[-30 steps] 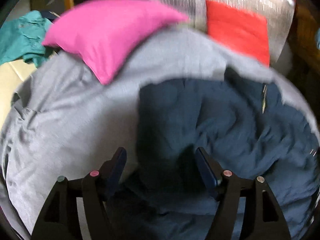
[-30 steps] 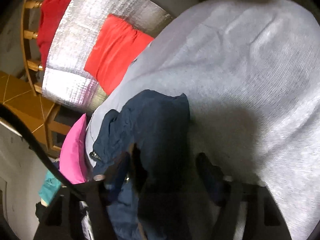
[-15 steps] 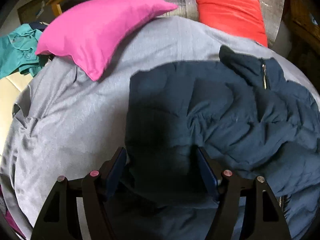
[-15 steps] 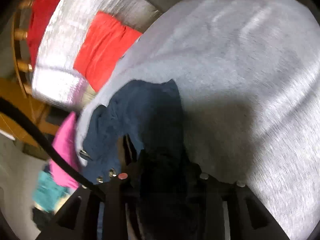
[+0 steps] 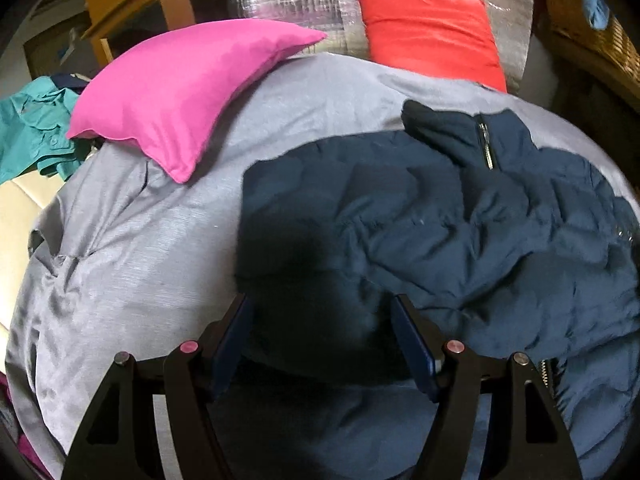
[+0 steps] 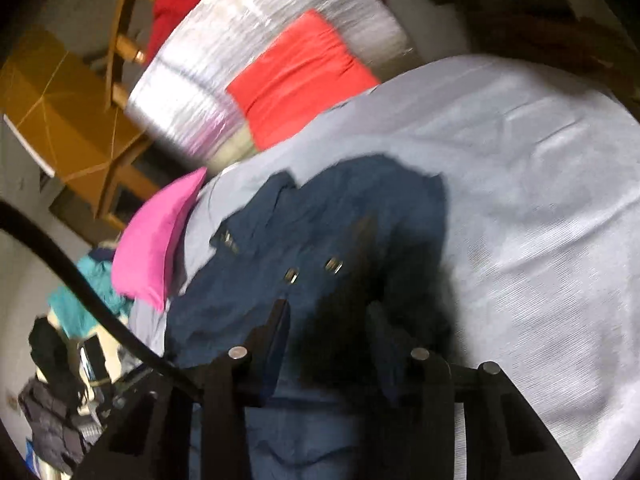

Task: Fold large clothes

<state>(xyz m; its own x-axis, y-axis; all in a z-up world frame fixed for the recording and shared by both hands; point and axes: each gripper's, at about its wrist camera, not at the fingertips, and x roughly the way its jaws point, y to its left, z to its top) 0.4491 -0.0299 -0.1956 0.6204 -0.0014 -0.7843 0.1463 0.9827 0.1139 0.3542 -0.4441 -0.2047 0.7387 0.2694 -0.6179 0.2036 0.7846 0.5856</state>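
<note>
The left claw (image 5: 320, 320) stands wide open, its blue-padded fingers (image 5: 230, 344) straddling a dark fold of the navy jacket (image 5: 460, 232) without pinching it. The right claw (image 6: 328, 320) is likewise spread apart over the same jacket (image 6: 320, 240), whose metal snaps (image 6: 334, 265) glint just ahead of its tips. The puffy, quilted jacket lies crumpled on the grey bedspread (image 5: 152, 248). Beyond the jacket, a glossy pink pillow (image 5: 180, 80) and a red pillow (image 5: 432, 32) rest against a silvery foil panel (image 5: 300, 0).
</note>
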